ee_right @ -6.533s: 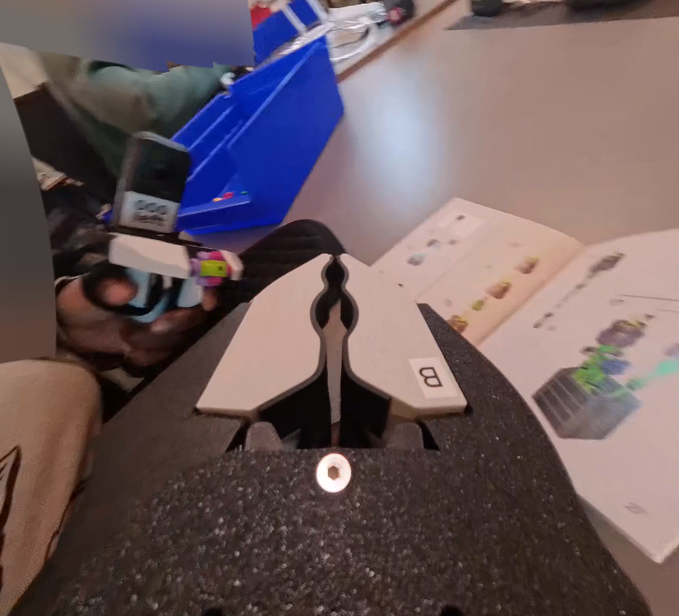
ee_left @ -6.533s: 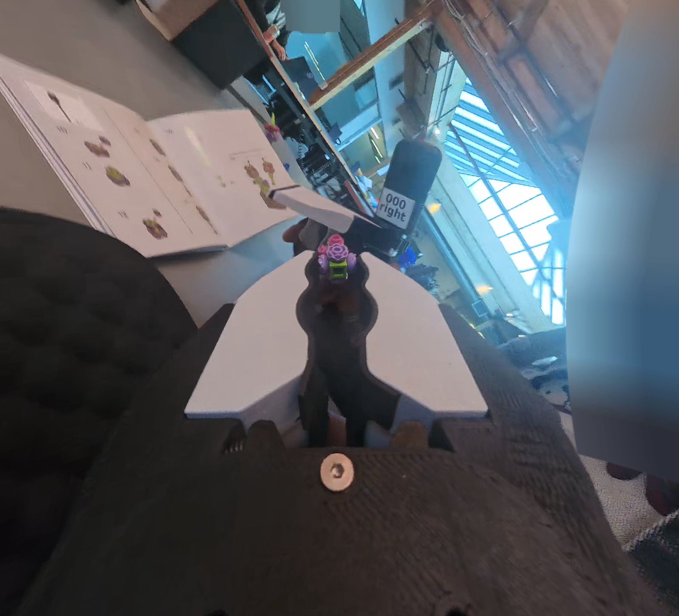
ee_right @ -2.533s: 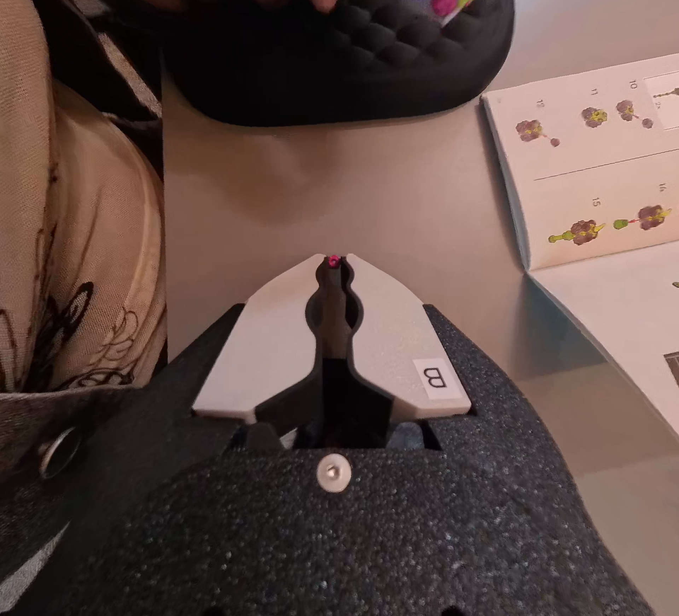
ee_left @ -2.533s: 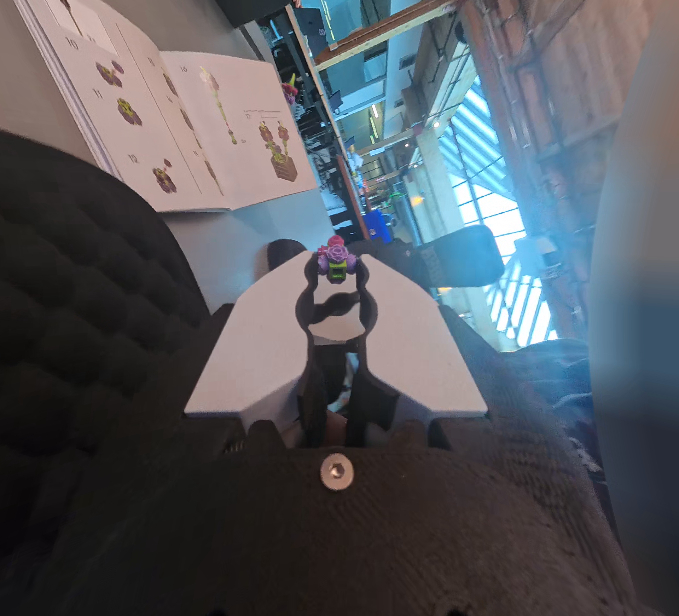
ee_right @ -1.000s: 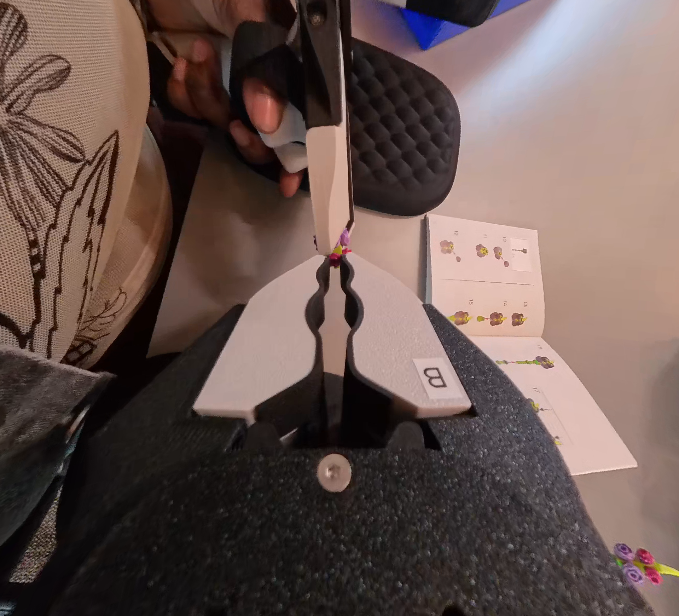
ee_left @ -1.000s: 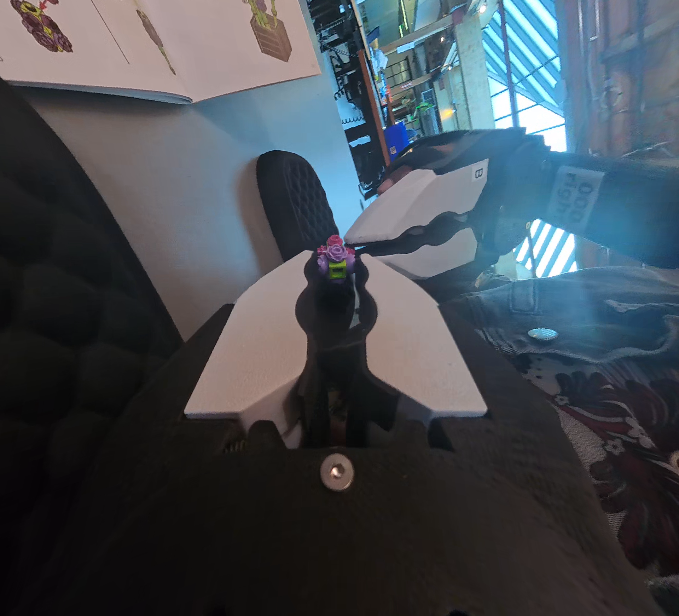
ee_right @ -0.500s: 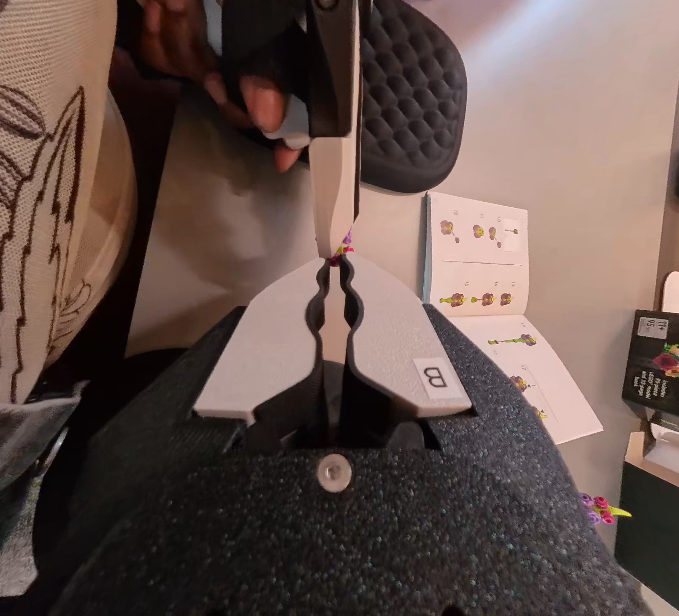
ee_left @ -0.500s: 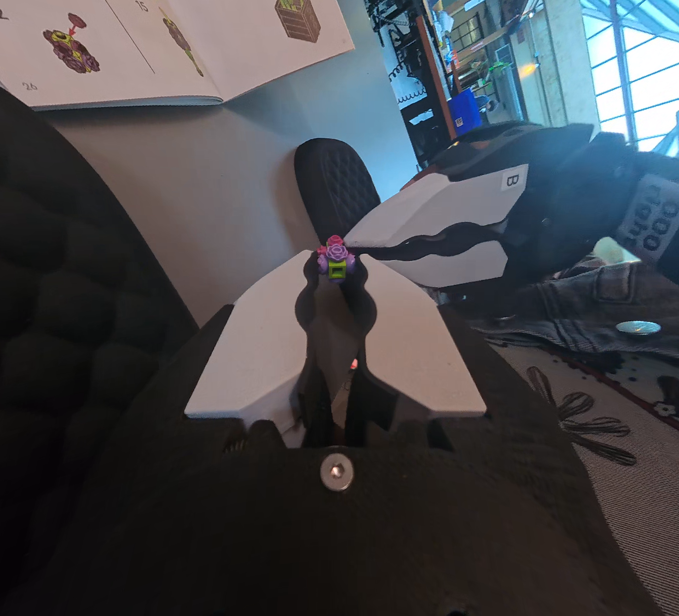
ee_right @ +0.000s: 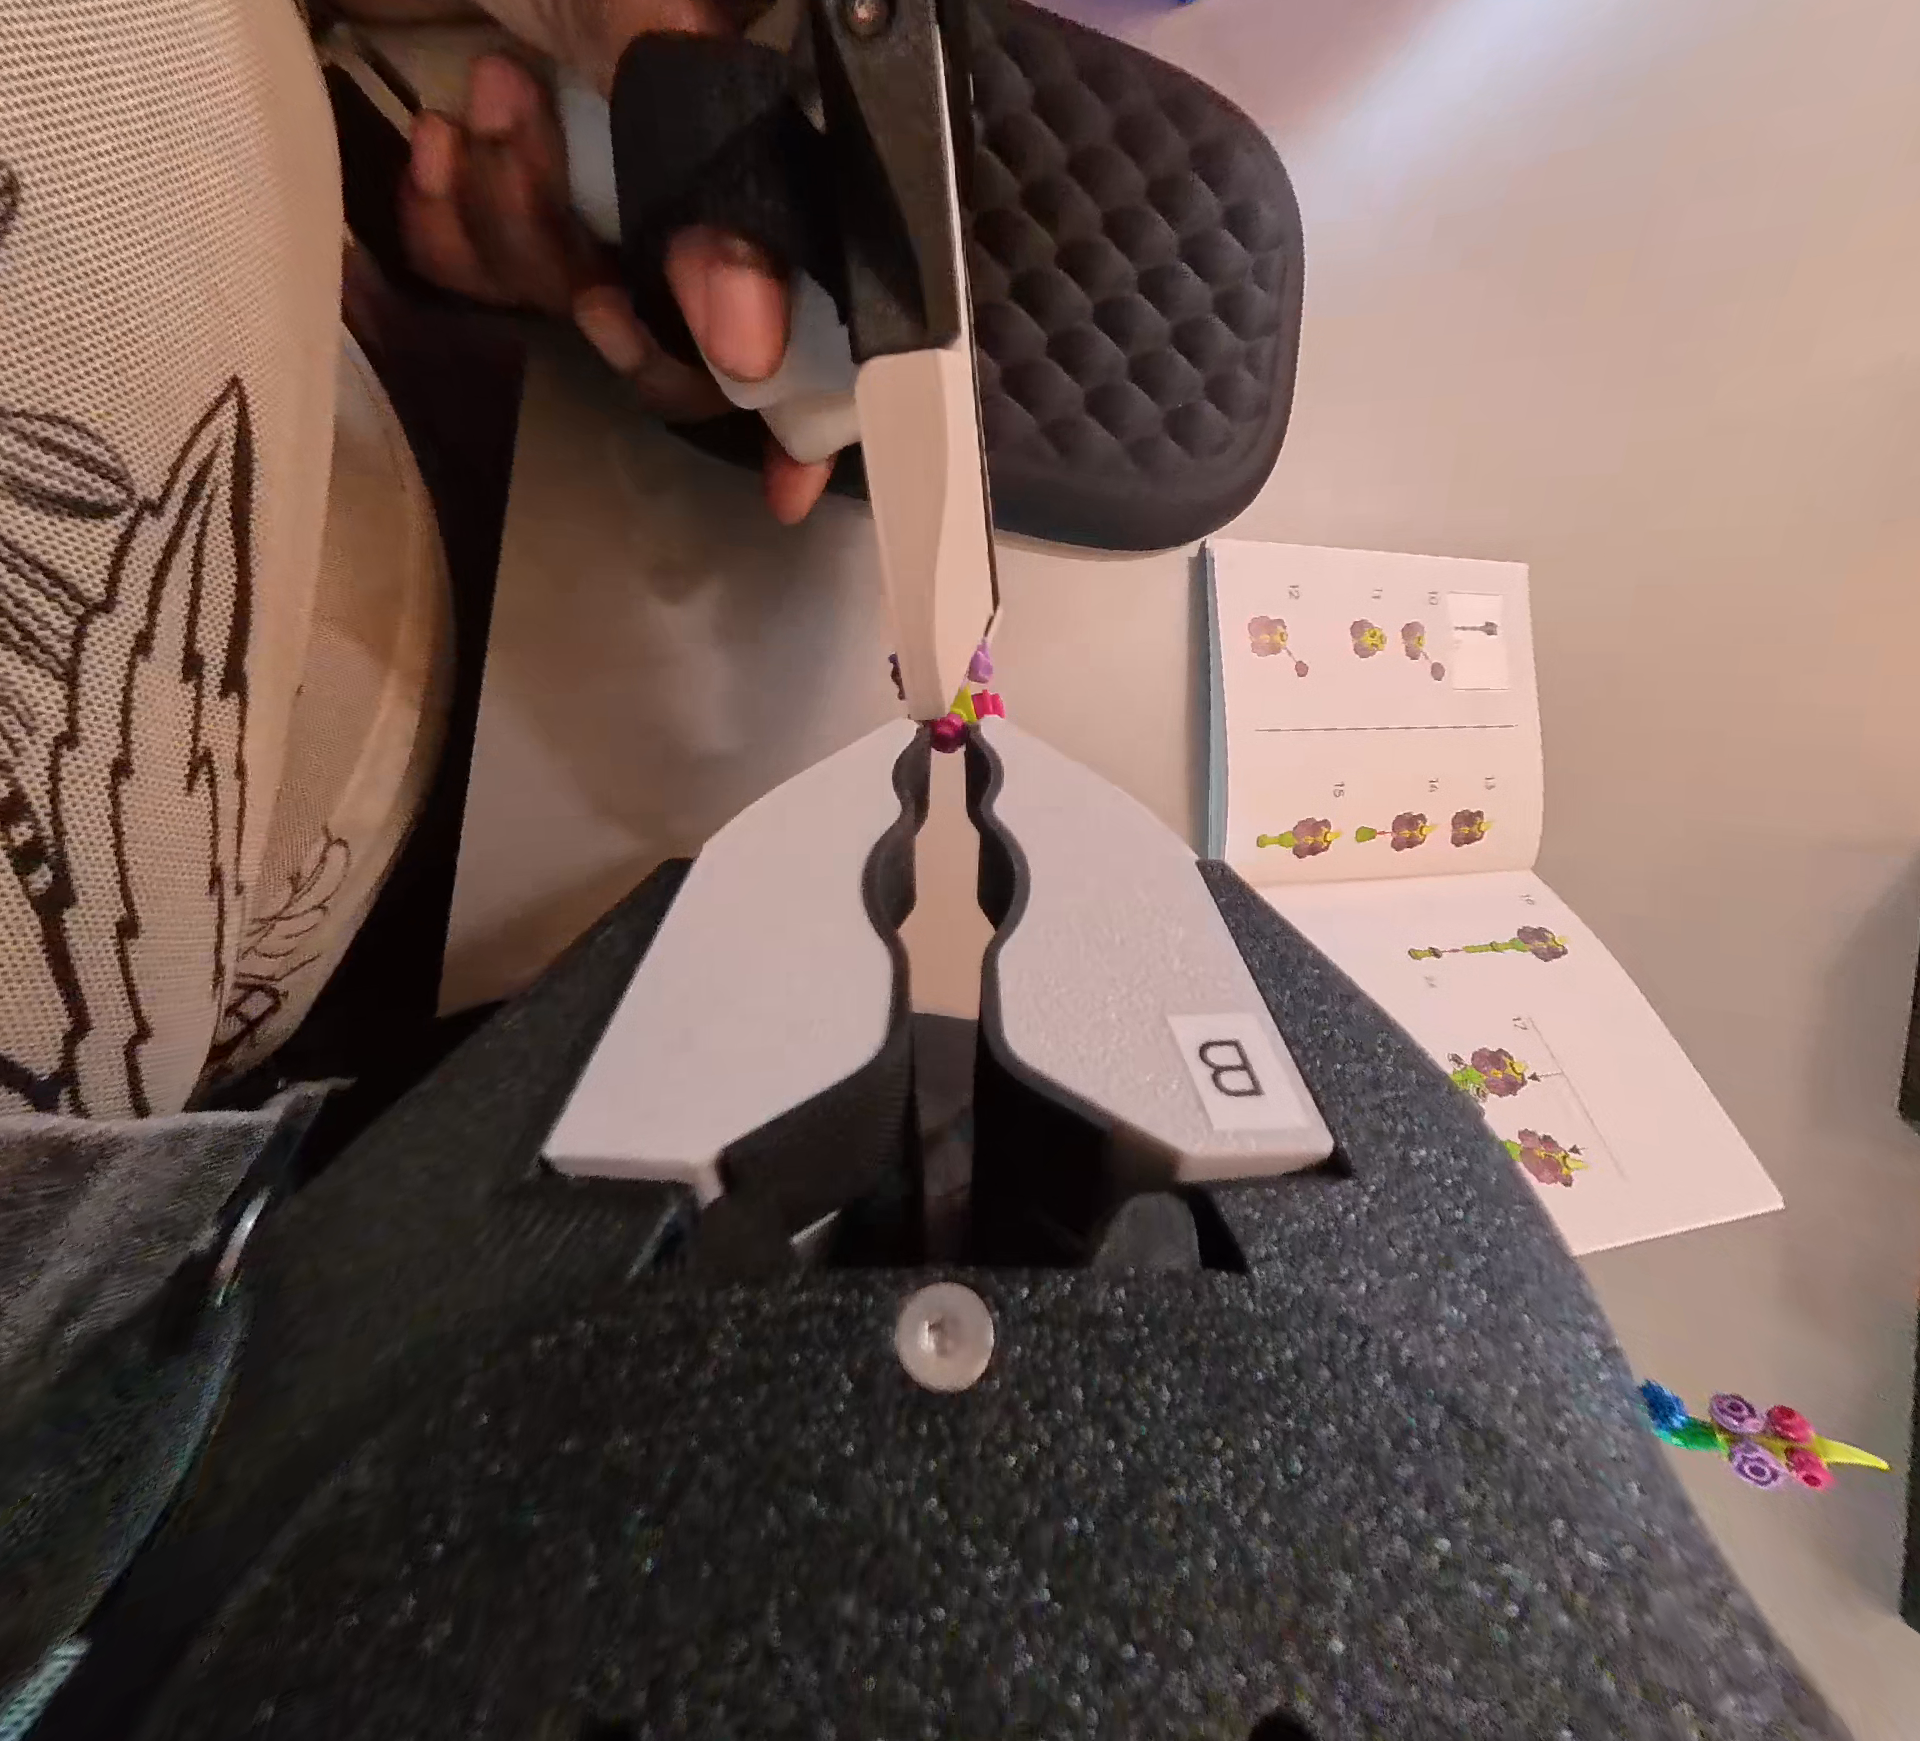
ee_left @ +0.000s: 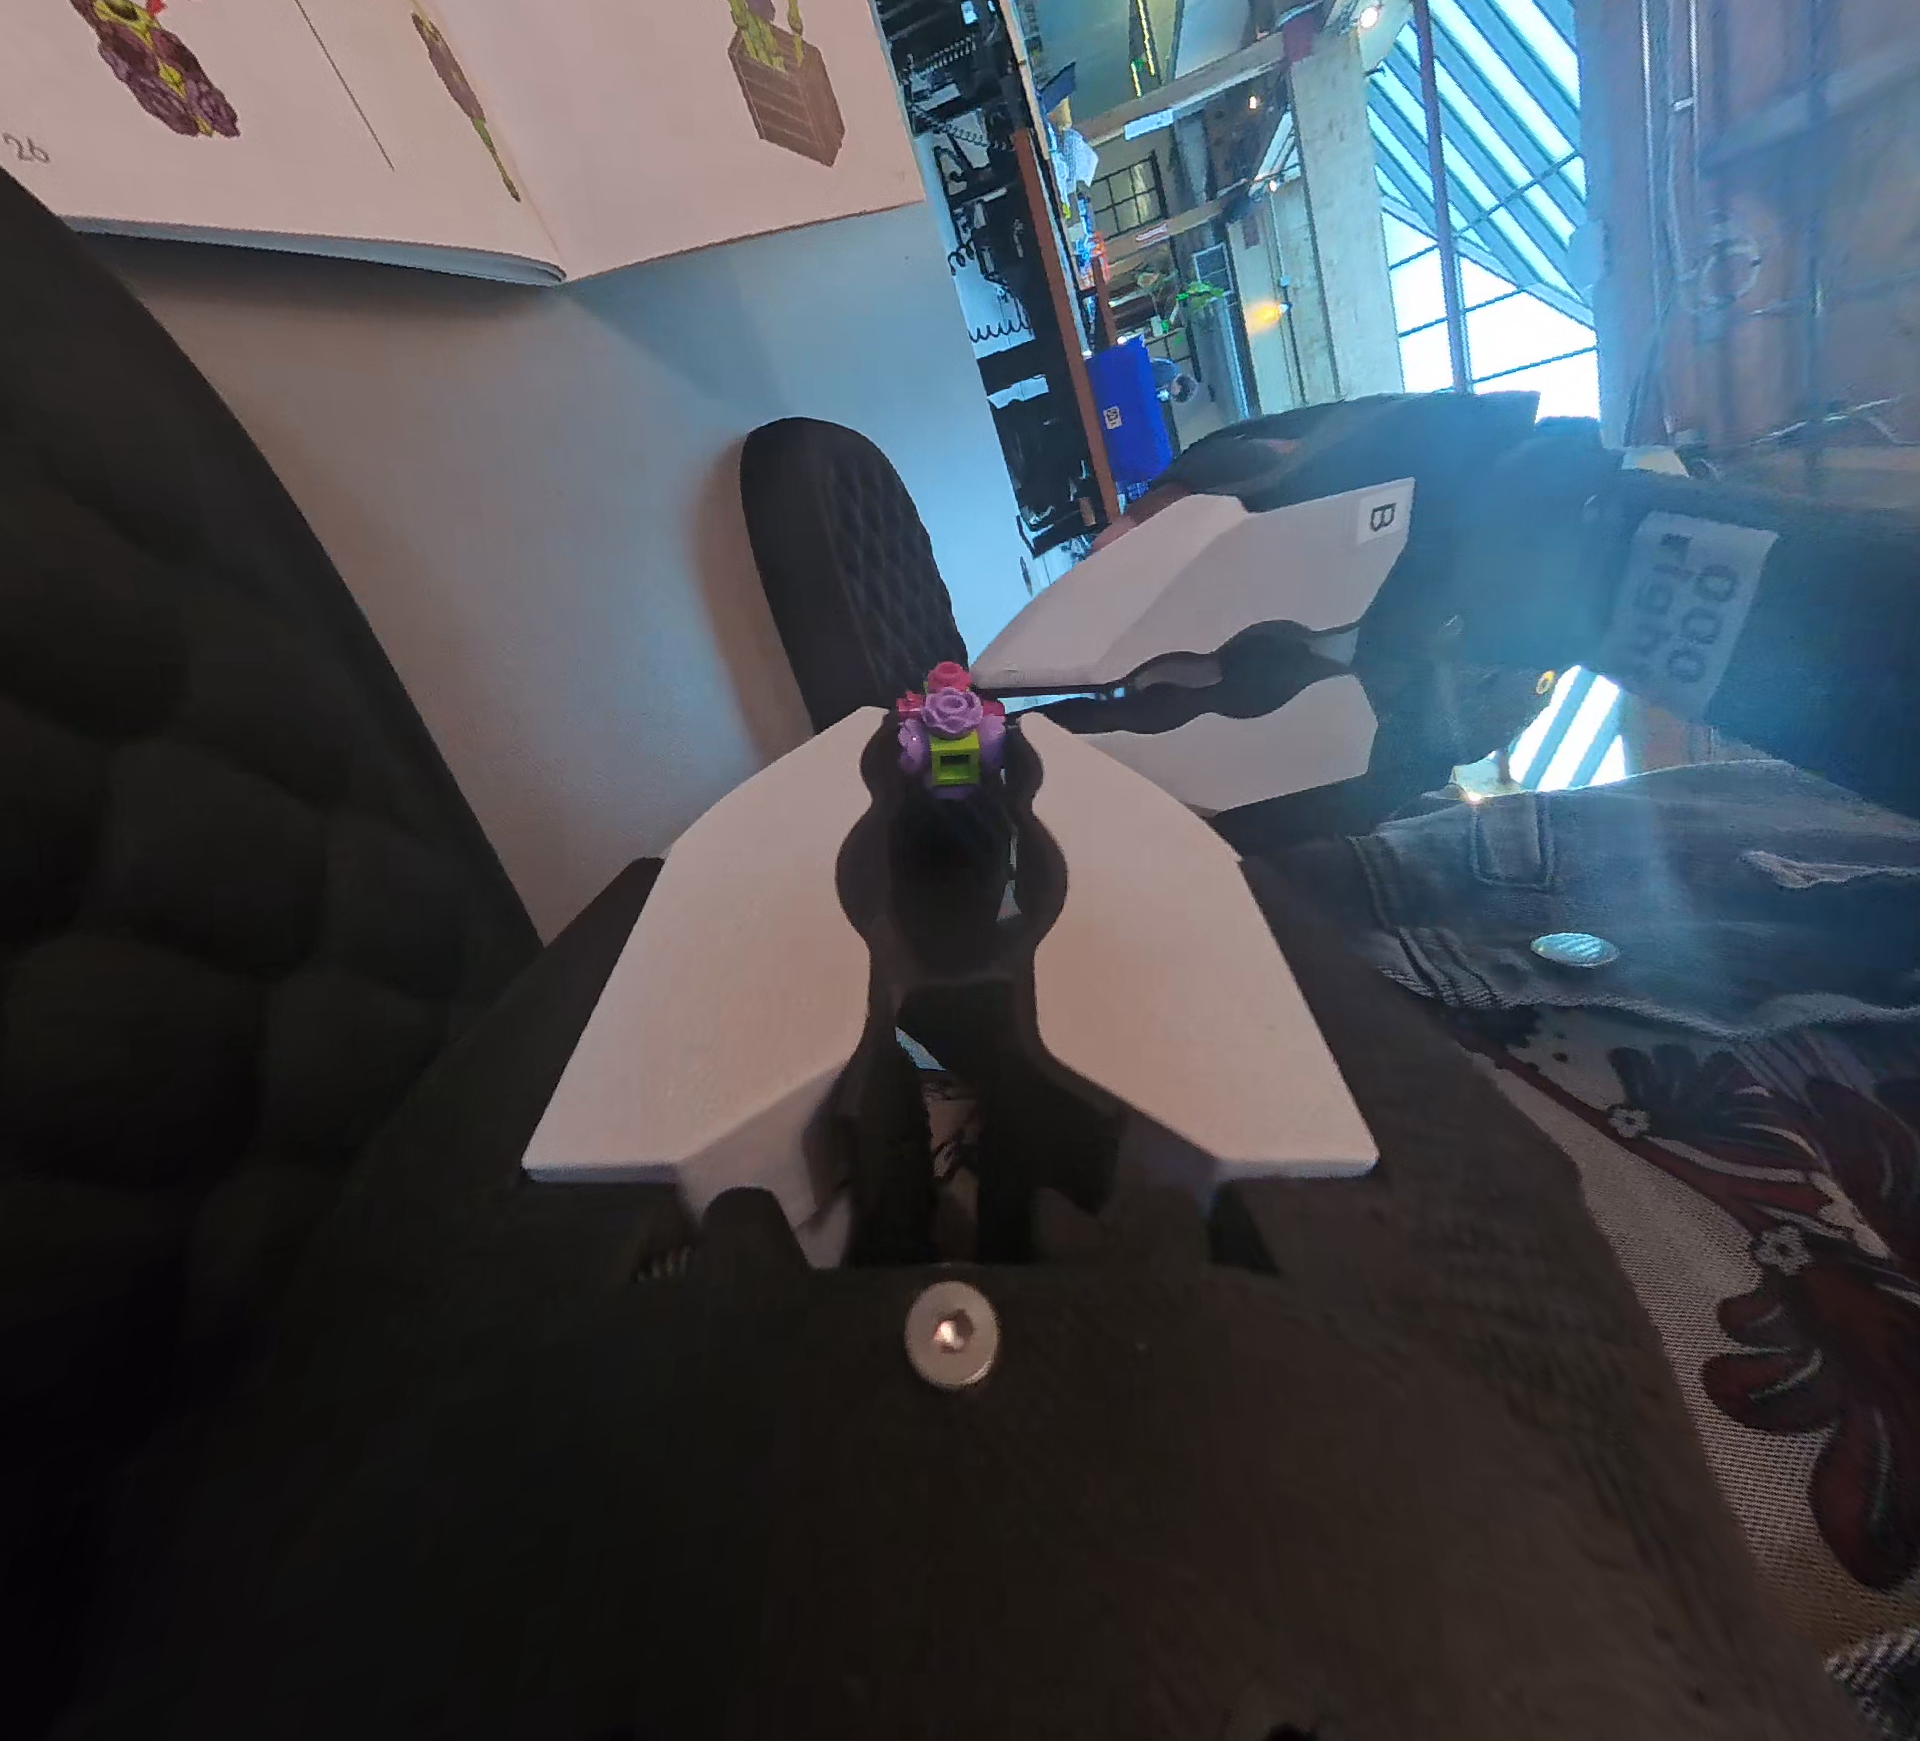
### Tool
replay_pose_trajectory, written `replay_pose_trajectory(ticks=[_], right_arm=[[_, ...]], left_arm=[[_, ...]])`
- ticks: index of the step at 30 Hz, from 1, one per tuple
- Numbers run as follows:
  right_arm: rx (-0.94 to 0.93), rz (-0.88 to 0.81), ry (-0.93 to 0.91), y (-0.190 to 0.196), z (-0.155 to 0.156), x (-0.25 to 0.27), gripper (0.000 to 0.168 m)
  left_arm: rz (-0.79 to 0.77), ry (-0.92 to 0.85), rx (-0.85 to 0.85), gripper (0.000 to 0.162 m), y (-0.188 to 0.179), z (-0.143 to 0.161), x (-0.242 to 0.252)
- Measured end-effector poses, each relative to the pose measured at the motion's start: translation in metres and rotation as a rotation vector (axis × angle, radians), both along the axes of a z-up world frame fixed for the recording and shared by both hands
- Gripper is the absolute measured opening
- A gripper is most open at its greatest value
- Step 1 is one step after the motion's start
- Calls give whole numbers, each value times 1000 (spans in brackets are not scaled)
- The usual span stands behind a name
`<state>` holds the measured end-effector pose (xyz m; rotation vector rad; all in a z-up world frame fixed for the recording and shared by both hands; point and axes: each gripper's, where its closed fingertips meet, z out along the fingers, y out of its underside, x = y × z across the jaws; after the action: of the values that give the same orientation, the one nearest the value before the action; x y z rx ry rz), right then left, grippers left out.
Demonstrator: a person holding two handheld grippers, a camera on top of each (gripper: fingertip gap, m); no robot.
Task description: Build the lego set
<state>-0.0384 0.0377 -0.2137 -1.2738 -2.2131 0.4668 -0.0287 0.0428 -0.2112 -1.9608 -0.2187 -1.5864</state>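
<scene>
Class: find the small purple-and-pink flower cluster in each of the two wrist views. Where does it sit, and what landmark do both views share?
Left wrist view: flower cluster at centre, pinched at the left gripper fingertips.
Right wrist view: same cluster just above centre, between both grippers' tips.
Shared landmark: the open instruction booklet on the table.

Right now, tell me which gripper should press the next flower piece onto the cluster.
The right gripper, probably. Its tips pinch a small magenta piece right at the flower cluster, which the left gripper is shut on and would best just hold steady.
</scene>
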Motion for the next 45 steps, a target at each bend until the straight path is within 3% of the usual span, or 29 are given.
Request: replay_pose_trajectory(ticks=[11, 35, 45], right_arm=[[-26, 16, -86, -1, 0, 2, 6], [-55, 4, -26, 0, 8, -2, 1], [-87, -33, -43, -1, 3, 2, 0]], left_arm=[[-27, -1, 5, 18, -2, 1, 3], [-18, -63, 4, 18, -1, 4, 0], [-12, 47, 48, 18, -2, 0, 3]])
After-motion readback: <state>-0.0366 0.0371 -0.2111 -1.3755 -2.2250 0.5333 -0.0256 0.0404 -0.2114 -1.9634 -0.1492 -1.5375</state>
